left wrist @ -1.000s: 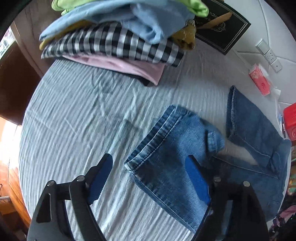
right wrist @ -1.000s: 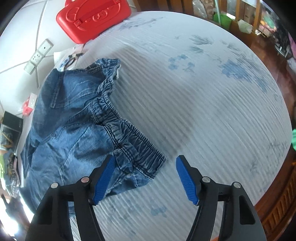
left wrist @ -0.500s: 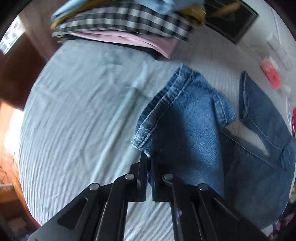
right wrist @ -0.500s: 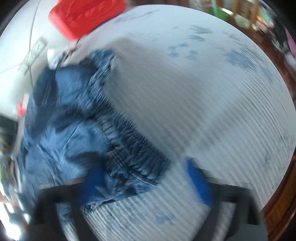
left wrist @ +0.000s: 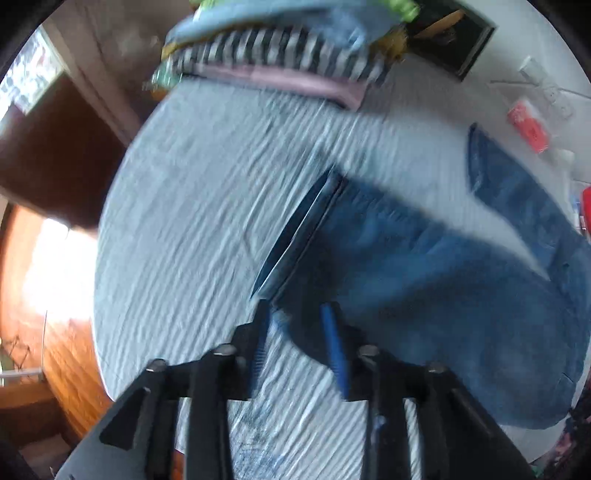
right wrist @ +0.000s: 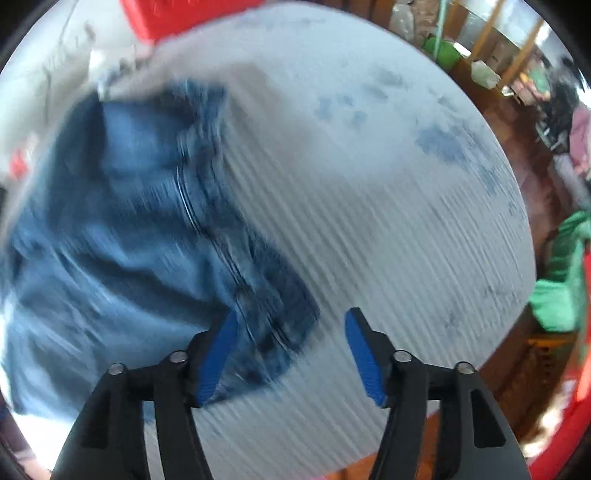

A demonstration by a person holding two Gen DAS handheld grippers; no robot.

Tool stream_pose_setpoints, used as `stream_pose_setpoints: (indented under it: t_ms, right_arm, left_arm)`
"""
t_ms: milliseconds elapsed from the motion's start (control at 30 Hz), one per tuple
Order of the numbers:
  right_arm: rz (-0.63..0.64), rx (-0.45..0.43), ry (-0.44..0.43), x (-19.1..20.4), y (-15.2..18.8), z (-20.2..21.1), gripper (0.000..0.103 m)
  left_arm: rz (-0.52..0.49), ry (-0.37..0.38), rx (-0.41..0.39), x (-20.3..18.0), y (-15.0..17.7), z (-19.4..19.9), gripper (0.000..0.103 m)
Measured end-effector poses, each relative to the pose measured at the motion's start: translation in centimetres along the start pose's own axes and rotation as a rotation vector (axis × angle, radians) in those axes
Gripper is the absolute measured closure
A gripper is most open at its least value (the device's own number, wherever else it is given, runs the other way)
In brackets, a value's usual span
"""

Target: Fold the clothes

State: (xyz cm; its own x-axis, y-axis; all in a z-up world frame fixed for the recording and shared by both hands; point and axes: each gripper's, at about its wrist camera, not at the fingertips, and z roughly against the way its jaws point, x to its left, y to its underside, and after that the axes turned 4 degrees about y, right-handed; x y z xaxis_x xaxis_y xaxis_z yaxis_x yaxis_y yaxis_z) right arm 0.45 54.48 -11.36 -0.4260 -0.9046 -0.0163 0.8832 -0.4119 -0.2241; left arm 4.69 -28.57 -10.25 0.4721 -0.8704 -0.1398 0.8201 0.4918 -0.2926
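Note:
A pair of blue jeans (left wrist: 424,280) lies spread on the pale striped cloth of a round table (left wrist: 207,206). In the left wrist view one leg stretches toward my left gripper (left wrist: 297,332), whose jaws stand partly open around the leg's hem corner; the image is blurred. In the right wrist view the jeans' elastic waistband (right wrist: 266,295) lies between the blue pads of my right gripper (right wrist: 290,343), which is open over the waistband corner. The second leg (left wrist: 509,184) lies at the far right.
A stack of folded clothes (left wrist: 280,55) sits at the table's far edge. A dark box (left wrist: 454,40), a red packet (left wrist: 528,125) and a power strip (left wrist: 543,85) lie at the back right. A red case (right wrist: 192,14) stands beyond the jeans.
My left gripper shut on the leg hem half a second ago, pulled the leg out straight, and its jaws now stand partly open. My right gripper has moved onto the waistband corner, still open.

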Motion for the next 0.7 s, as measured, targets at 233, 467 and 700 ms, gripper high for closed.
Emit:
stream_pose_setpoints:
  t_ms: [233,467,700]
  right_arm:
    - [-0.049,-0.151,-0.108,1.6,-7.2,3.3,0.021]
    - [-0.059,-0.065,-0.181,4.8,-12.9,-0.8,0.019]
    - [-0.095,-0.025,-0.156,6.0,-16.6,-4.4,0.022]
  left_arm:
    - [-0.116,0.176,0.065,-9.3,-8.1,-2.7,0.021]
    - [-0.184,0.138,0.082,-19.1,-15.1,-9.5,0.021]
    - [-0.305,0.079,0.068,-24.4,-18.2,-14.1,0.021]
